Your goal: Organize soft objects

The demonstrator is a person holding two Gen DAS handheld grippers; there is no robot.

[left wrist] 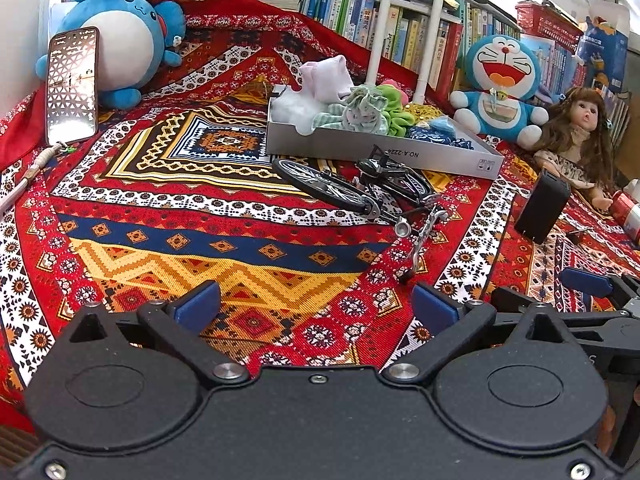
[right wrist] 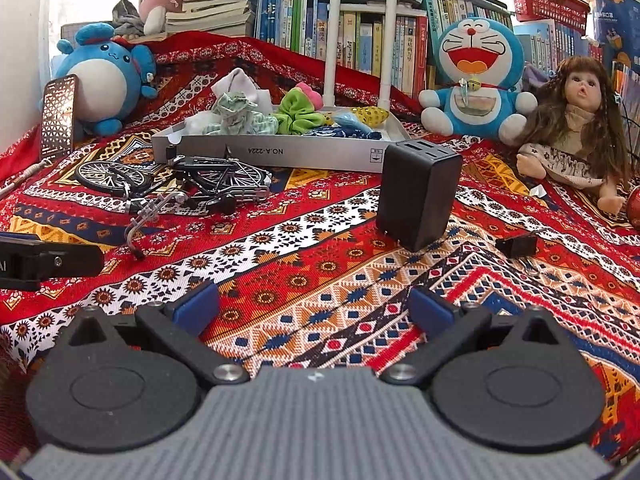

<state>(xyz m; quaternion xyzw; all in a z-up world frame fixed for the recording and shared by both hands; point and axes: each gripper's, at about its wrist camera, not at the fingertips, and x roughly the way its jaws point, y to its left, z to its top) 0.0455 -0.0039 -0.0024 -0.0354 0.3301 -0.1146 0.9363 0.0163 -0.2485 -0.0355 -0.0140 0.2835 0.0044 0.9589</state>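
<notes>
Grey tray (left wrist: 384,152) of soft scrunchies (left wrist: 366,110) lies ahead and right of the left hand-held gripper (left wrist: 316,306), ahead-left of the right hand-held gripper (right wrist: 314,304). Both stand spread and empty; neither is clearly nearer.

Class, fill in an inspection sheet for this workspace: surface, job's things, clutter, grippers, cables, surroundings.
Surface: patterned red cloth, rumpled at the back.
Job's things: scrunchies and soft cloths piled in the grey tray.
Clutter: model bicycle lying on its side, black charger block upright, phone leaning on the blue plush.
Grippers: left gripper and right gripper open, empty.
Cables: nothing seen.
Surroundings: bookshelf, doll.
</notes>
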